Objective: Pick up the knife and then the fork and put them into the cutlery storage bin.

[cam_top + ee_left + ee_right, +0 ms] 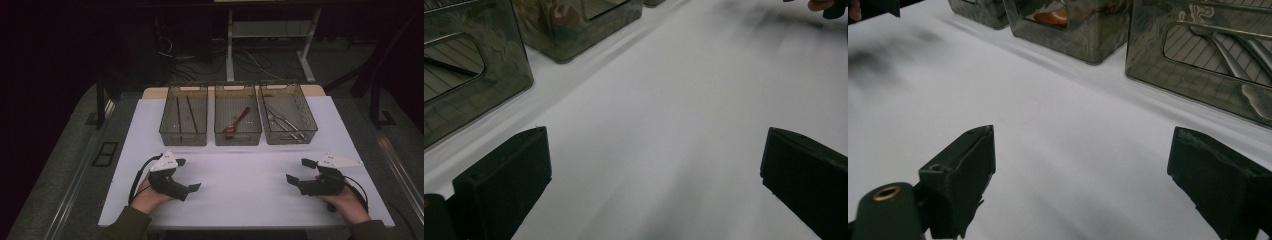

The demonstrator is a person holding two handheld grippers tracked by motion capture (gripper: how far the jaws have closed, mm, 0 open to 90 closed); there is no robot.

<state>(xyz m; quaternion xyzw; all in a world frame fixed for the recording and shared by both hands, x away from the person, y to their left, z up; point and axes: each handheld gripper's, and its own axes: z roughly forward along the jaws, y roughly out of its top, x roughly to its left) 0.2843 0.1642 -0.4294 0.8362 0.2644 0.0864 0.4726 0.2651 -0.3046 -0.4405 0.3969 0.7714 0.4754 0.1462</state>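
1. High view: three dark translucent bins stand in a row across the upper middle of the frame on the white table (240,185); the left bin (183,116) holds two dark sticks, probably chopsticks (184,112), the middle bin (238,116) a wooden spoon (237,121), the right bin (288,115) metal cutlery (282,122)
2. Lower left of the same frame: the left gripper (190,176) rests low over the bare tabletop, its jaws spread wide with nothing between them; the left gripper view confirms this, white surface lying between the two black jaws and the bins at its upper left
3. Lower right of the frame: the right gripper (300,171) also sits over bare table, jaws wide apart and empty; in the right gripper view the middle bin (1068,30) and right bin (1208,55) stand along the top edge, well apart from the jaws
4. Progress, as a judgement: every utensil in sight lies in a bin by kind and no loose item shows on the white surface, so the sorting appears finished, or else not yet begun on a new item
5. Remaining work, as a judgement: none that can be pointed to; both hands sit near the lower edge, well apart from the bins, in what reads as a resting pose
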